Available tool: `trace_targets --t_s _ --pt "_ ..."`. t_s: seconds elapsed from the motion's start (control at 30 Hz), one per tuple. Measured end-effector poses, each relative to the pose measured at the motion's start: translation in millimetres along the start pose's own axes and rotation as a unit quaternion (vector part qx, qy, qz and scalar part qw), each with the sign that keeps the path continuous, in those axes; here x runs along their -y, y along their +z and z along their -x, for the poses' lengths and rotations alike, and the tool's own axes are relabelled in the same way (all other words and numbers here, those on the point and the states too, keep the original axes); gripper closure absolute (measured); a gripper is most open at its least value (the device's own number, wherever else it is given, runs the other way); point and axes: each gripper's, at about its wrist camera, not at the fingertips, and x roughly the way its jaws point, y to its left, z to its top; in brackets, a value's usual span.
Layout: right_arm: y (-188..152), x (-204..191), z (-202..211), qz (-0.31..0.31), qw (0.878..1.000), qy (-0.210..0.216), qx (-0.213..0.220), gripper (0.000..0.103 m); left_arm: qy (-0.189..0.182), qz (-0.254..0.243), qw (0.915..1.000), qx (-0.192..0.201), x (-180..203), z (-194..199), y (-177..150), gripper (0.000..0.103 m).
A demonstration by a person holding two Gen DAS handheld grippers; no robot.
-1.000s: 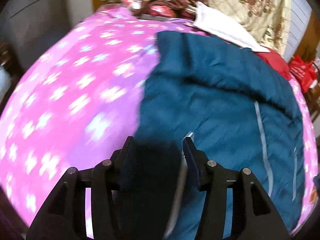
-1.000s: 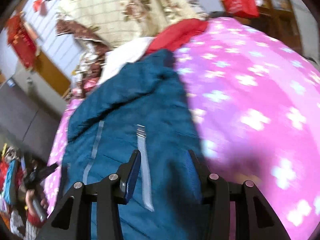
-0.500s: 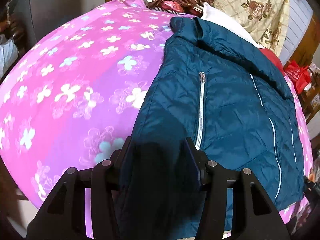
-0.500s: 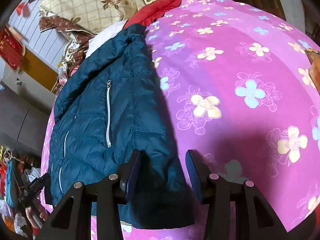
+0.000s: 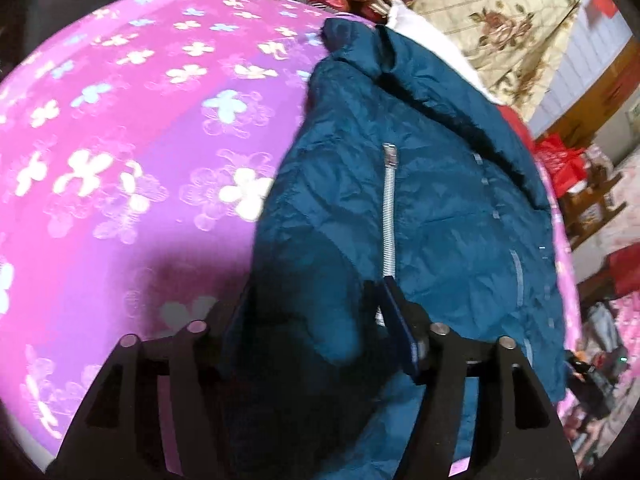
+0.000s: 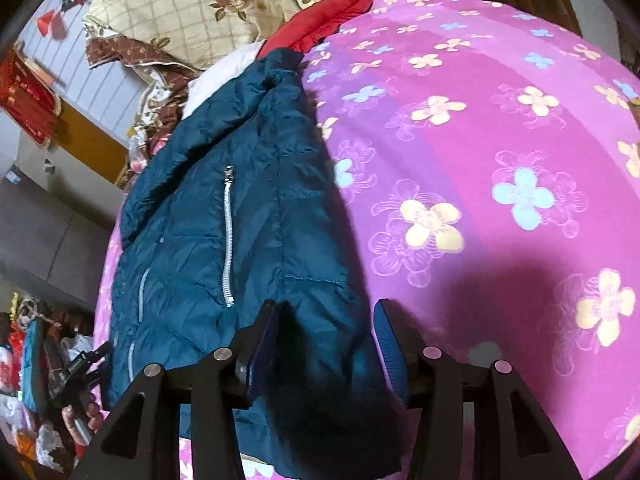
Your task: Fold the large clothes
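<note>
A teal quilted jacket [image 5: 420,208] with silver pocket zips lies spread on a pink flowered bedspread [image 5: 132,152], collar at the far end. My left gripper [image 5: 316,320] hovers over its near left hem, jaws apart with jacket cloth between them. In the right wrist view the jacket [image 6: 224,240] lies left of centre on the bedspread [image 6: 500,140]. My right gripper [image 6: 326,328] stands over its near right hem, jaws apart and cloth between them. The other gripper, held in a hand, shows at the lower left [image 6: 76,372].
A cream floral quilt [image 5: 516,32], a white cloth [image 5: 424,28] and a red garment [image 6: 320,20] are piled at the bed's head. Red bags [image 5: 560,160] and wooden furniture stand beside the bed. Clutter lies on the floor [image 6: 24,360].
Both grippers have dropped closer to the jacket's near hem. The jacket has settled flat on the bed, and its cloth now lies between each pair of jaws.
</note>
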Motion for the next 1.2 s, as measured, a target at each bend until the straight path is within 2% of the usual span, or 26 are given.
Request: trace_targets --t_s 0.1,0.2,0.37,0.47,0.53,0.6,0.7,0.8,0.93,1.2 --pt "0 2 -2 -0.008 1.000 0.023 0.000 0.055 -0.038 0.000 0.9992 -0.008 4 0 -4 0.035" --pt "-3 2 -2 -0.011 0.999 0.039 0.004 0.055 -0.057 -0.007 0.9982 -0.017 11 1 -7 0.034" --pt "-7 3 1 -0.010 0.999 0.041 0.004 0.055 -0.033 -0.009 0.9994 -0.008 17 9 -14 0.034" --pt "-6 8 8 -0.017 1.000 0.012 0.020 0.055 -0.041 0.012 0.9990 0.012 8 22 -13 0.034" --pt "-5 13 9 -0.021 0.999 0.017 0.022 0.055 -0.039 0.018 0.9989 0.021 2 27 -8 0.034" --pt "-4 14 9 -0.021 0.999 0.020 0.022 0.055 -0.025 0.016 0.9995 0.011 -3 23 -3 0.034" --pt "-3 10 4 -0.014 0.999 0.022 0.020 0.055 -0.033 0.014 0.9991 -0.020 -10 9 -1 0.034" --pt "0 3 -5 -0.008 0.999 0.038 0.011 0.055 -0.040 0.008 0.9989 -0.021 -10 5 -2 0.034" --pt "1 -5 -14 -0.004 0.998 0.061 0.000 0.052 -0.079 0.007 0.9963 -0.033 -6 2 -7 0.034" --pt "-8 -3 -21 -0.024 0.990 0.135 -0.040 0.052 -0.121 0.007 0.9922 -0.031 0 14 -27 0.034"
